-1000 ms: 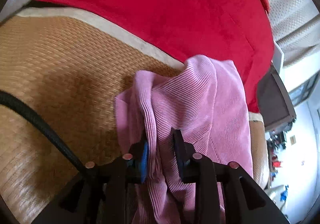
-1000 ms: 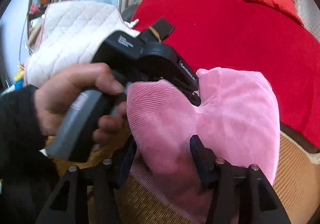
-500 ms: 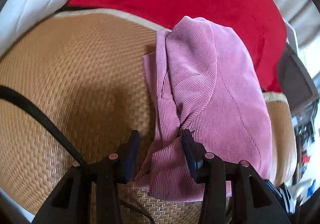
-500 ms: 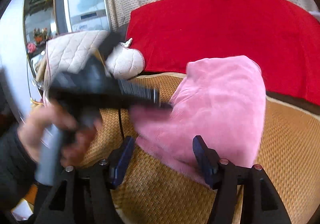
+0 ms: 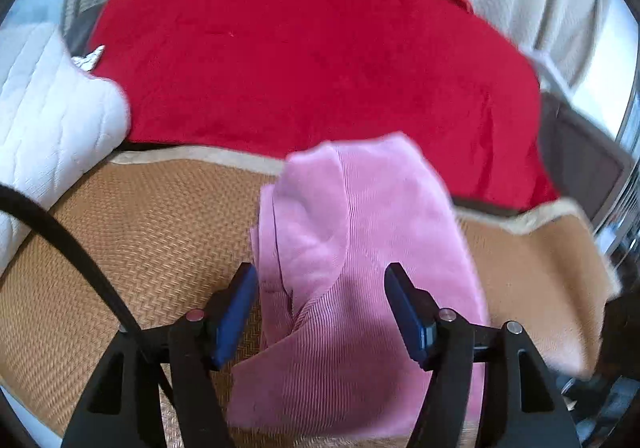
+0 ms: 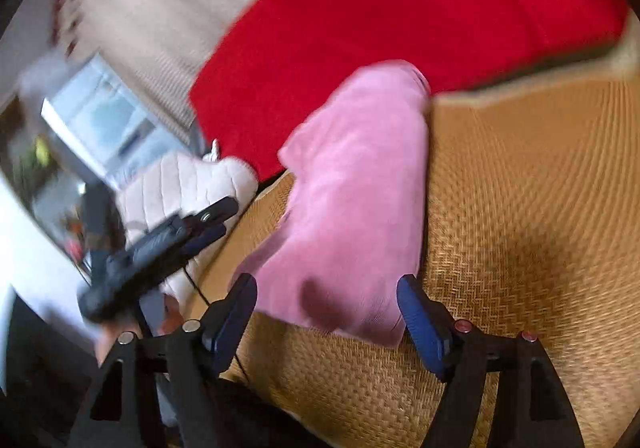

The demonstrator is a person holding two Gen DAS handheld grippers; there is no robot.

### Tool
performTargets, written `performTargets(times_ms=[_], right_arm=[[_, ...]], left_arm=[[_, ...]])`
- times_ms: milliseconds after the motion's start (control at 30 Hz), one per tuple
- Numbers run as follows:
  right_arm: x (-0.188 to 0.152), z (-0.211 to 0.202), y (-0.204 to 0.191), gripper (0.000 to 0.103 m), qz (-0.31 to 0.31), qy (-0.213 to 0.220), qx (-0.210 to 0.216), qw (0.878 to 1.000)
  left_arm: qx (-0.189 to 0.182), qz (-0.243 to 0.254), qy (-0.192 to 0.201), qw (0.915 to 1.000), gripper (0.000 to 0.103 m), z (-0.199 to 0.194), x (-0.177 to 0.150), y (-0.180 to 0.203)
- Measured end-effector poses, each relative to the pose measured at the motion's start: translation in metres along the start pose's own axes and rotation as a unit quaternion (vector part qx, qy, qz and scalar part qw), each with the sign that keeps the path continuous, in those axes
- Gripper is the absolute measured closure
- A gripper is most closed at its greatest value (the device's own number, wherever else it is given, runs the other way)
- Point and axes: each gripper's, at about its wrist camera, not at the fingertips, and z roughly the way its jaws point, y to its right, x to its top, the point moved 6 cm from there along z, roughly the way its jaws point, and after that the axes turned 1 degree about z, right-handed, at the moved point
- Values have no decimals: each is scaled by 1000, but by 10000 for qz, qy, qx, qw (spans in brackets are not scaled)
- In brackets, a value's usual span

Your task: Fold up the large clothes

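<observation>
Folded pink corduroy garment point(image 5: 360, 268) lying on woven straw mat point(image 5: 140, 248), both left gripper point(image 5: 320, 312) and right gripper point(image 6: 326, 312) wide open, empty; advisable to square edges, smoothing the bulging top layer flat.

Your left hand-held gripper point(image 5: 320, 312) has its jaws spread wide, with nothing between the blue pads. Your right hand-held gripper point(image 6: 326, 322) is spread wide too and grips nothing. In the right wrist view, the left hand-held gripper sits off to the right one's left, angled upward; your hand point(image 6: 120, 332) under it is blurred.
</observation>
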Motion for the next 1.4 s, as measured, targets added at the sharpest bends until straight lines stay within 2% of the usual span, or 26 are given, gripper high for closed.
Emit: performTargets(times_ms=[67, 100, 167, 300, 367, 533, 600, 633, 667, 733, 767, 800, 833, 867, 900, 967, 1033, 1200, 1300, 1333, 1367, 1400], right_arm=[[10, 21, 12, 26, 464, -353, 385, 9976], [12, 30, 18, 26, 647, -466, 518, 9955], [15, 50, 27, 26, 1003, -780, 675, 9896], [17, 82, 49, 25, 1325, -1087, 444, 9842], [22, 94, 58, 21, 1581, -1192, 510, 9789], [29, 108, 60, 19, 1542, -1262, 598, 9781], [30, 110, 56, 37, 1233, -1267, 328, 9837], [29, 108, 55, 52, 1111, -1252, 159, 9858], [28, 106, 49, 57, 934, -1204, -17, 9883], [26, 105, 36, 59, 452, -1106, -430, 9919], [25, 109, 36, 58, 414, -1128, -503, 9915], [26, 112, 39, 56, 511, -1168, -396, 9911], [28, 117, 37, 50, 658, -1193, -180, 9905], [30, 115, 40, 39, 889, -1189, 112, 9889], [33, 114, 42, 37, 1008, -1137, 223, 9881], [43, 111, 42, 24, 1116, -925, 378, 9887], [58, 111, 42, 21, 1215, -721, 588, 9882], [93, 145, 50, 20, 1484, -981, 752, 9812], [118, 160, 57, 20, 1650, -859, 816, 9792], [127, 163, 60, 34, 1611, -731, 706, 9817], [130, 168, 61, 64, 1431, -782, 458, 9856], [129, 172, 61, 69, 1234, -842, 127, 9887]], left_arm=[[293, 72, -394, 9988, 36, 29, -17, -5], [236, 42, -576, 9981, 35, 42, -29, -9], [143, -158, -551, 9983, 33, 47, -38, -18], [47, -128, -481, 9987, 33, 40, -40, -25], [-3, -268, -492, 9984, 32, 51, -39, -22], [-68, -413, -536, 9977, 32, 56, -39, -20], [1, -397, -560, 9976, 32, 62, -41, -20], [-2, -401, -571, 9976, 32, 64, -43, -18], [13, -395, -570, 9976, 32, 63, -44, -17], [91, -366, -578, 9976, 32, 69, -46, -15], [86, -380, -578, 9976, 32, 69, -47, -17], [66, -406, -559, 9976, 32, 68, -47, -17], [48, -418, -539, 9977, 32, 66, -47, -16], [40, -429, -545, 9976, 32, 67, -48, -16], [30, -452, -552, 9974, 32, 70, -48, -16], [39, -479, -546, 9973, 31, 73, -49, -19], [65, -454, -527, 9976, 31, 71, -47, -19], [40, -474, -528, 9975, 31, 67, -46, -18], [38, -467, -517, 9976, 30, 66, -46, -17], [49, -459, -506, 9977, 30, 67, -46, -18], [42, -459, -497, 9977, 30, 68, -46, -17], [29, -466, -504, 9976, 30, 68, -46, -17]])
